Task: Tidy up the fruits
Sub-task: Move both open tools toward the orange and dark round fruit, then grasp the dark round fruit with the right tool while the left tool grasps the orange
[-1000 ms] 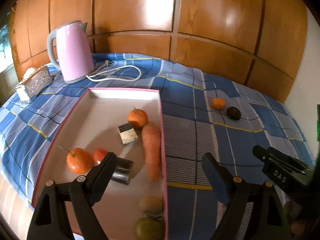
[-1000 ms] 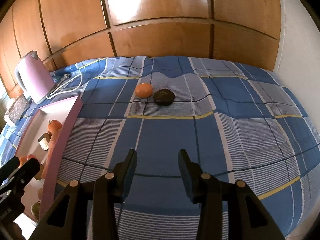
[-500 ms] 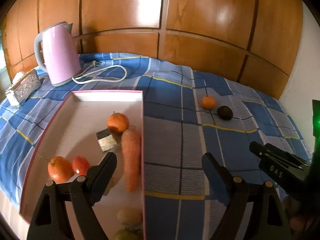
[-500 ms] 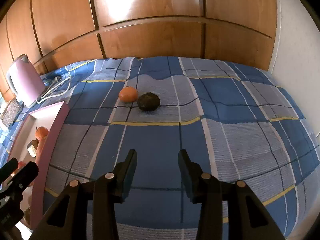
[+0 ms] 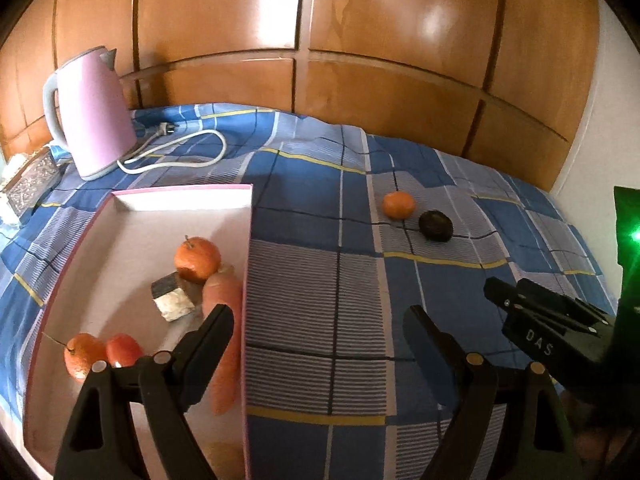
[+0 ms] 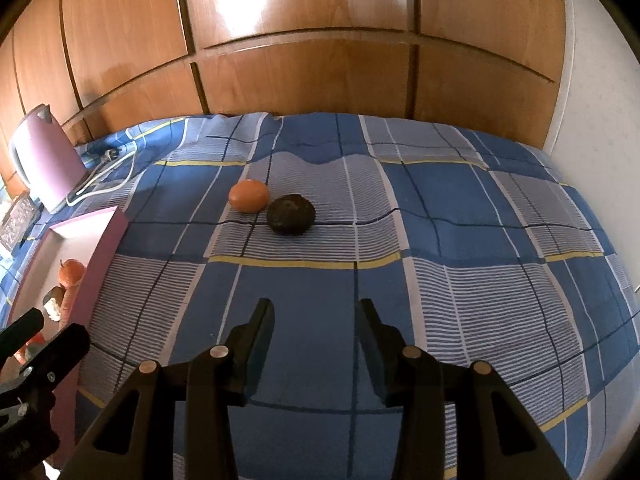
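Nearest the cameras, both grippers hang above the blue checked cloth (image 6: pixel 460 292), each holding nothing. On the left gripper (image 5: pixel 318 330) the fingers are spread wide, straddling the right wall of the pink tray (image 5: pixel 247 280); the right gripper (image 6: pixel 316 320) has its fingers parted less widely over bare cloth. Inside the tray lie a carrot (image 5: pixel 225 344) along the right wall, a small block (image 5: pixel 172 297), a red fruit (image 5: pixel 123 350) and two oranges, one near (image 5: pixel 82 356), one farther (image 5: pixel 197 259). Farther out on the cloth, well apart from the tray, a third orange (image 6: pixel 248 196) sits just beside a dark fruit (image 6: pixel 291 214). Farthest back stand a pink kettle (image 5: pixel 94 116) with its white cord (image 5: pixel 176 154), before wooden panels (image 5: pixel 360 52).
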`<state>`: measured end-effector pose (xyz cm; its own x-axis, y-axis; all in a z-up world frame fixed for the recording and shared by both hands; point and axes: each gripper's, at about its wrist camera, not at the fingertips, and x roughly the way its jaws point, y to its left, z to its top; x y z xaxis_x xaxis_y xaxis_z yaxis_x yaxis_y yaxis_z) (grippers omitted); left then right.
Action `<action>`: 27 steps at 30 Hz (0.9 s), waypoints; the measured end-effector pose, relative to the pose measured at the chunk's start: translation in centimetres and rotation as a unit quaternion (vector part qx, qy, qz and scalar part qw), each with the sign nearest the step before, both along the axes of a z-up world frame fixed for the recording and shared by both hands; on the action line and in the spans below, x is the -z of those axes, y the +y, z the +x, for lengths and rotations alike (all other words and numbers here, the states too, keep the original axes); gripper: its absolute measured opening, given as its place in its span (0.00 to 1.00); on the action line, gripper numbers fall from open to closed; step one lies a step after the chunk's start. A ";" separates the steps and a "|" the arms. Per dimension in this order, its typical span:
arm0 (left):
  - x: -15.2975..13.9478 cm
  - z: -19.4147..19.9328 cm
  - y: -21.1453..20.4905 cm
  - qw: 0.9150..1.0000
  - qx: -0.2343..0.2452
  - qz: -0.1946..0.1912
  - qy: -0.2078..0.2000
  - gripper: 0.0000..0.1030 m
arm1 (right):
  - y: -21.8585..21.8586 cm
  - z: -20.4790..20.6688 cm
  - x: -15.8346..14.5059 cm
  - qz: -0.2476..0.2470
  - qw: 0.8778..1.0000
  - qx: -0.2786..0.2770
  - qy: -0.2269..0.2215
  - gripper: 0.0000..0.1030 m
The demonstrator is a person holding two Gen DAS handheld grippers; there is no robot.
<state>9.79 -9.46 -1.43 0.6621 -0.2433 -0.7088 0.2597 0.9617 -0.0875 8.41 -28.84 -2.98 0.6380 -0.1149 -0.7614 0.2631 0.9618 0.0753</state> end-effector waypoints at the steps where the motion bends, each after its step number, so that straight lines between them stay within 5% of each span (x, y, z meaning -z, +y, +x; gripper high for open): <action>1: 0.2 0.0 -0.1 1.000 0.001 -0.001 0.002 0.84 | -0.2 0.0 0.1 0.002 1.000 0.001 0.001 0.42; 11: 1.0 1.1 -0.9 1.000 0.014 -0.009 0.020 0.79 | -1.6 1.9 0.7 0.026 1.000 -0.009 0.000 0.42; 17: 1.2 2.9 -2.0 0.999 0.024 -0.021 0.038 0.65 | -2.0 4.4 0.9 0.040 0.999 -0.016 0.001 0.42; 21: 1.4 4.0 -2.6 0.998 0.022 -0.025 0.044 0.64 | -1.9 6.3 1.3 0.040 0.999 -0.031 0.003 0.53; 27: 2.1 5.4 -2.8 0.998 0.009 -0.023 0.051 0.64 | -1.7 9.3 2.4 0.029 0.999 -0.042 0.019 0.53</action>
